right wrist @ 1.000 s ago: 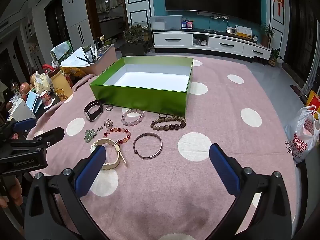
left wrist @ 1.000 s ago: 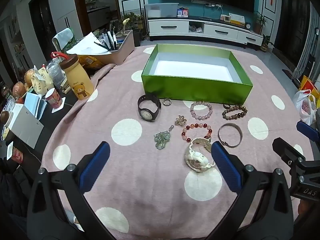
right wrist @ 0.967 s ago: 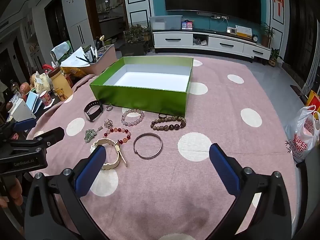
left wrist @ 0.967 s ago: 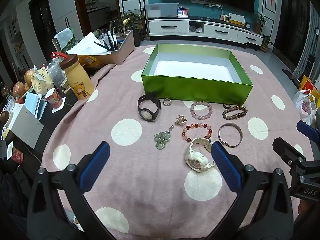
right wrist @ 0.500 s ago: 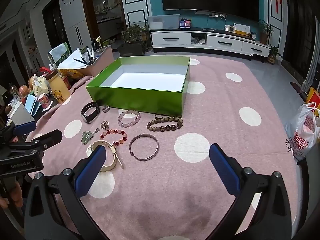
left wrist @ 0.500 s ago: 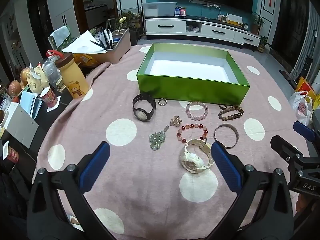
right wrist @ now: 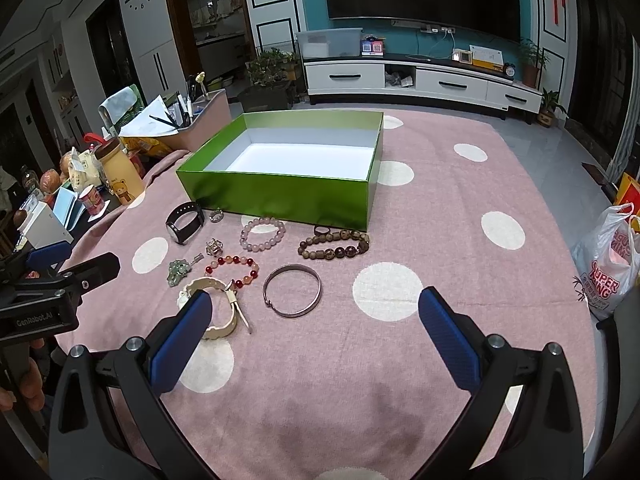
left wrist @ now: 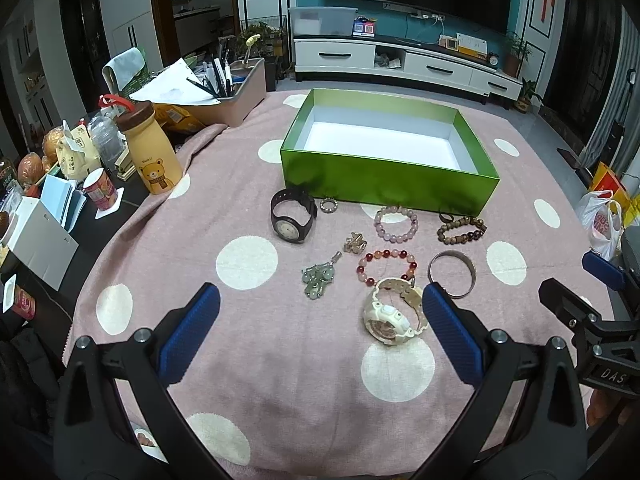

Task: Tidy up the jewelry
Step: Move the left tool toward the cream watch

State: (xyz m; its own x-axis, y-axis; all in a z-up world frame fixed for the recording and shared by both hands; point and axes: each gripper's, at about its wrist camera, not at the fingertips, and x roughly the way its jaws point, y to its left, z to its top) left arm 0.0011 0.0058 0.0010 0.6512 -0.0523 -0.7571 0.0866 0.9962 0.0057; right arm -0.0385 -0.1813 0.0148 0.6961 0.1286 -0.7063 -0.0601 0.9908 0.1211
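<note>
An empty green box (left wrist: 390, 186) (right wrist: 280, 200) stands on the pink dotted cloth. In front of it lie a black watch (left wrist: 291, 218) (right wrist: 184, 222), a pink bead bracelet (left wrist: 396, 224) (right wrist: 263, 233), a brown bead bracelet (left wrist: 461, 230) (right wrist: 334, 246), a red bead bracelet (left wrist: 386, 266) (right wrist: 232, 269), a silver bangle (left wrist: 452, 274) (right wrist: 292, 290), a white watch (left wrist: 392, 312) (right wrist: 216, 308), a jade pendant (left wrist: 318, 276) and small rings. My left gripper (left wrist: 320, 320) is open and empty, near the white watch. My right gripper (right wrist: 314, 328) is open and empty, just short of the bangle.
A yellow bear bottle (left wrist: 150, 152), cups, papers and a pen tray (left wrist: 224, 100) crowd the table's left side. A plastic bag (right wrist: 608, 264) hangs off the right edge. A TV cabinet (right wrist: 420, 78) stands behind.
Both grippers have drawn back and risen slightly, so the jewelry sits a little farther away in both views. Both stay open and empty.
</note>
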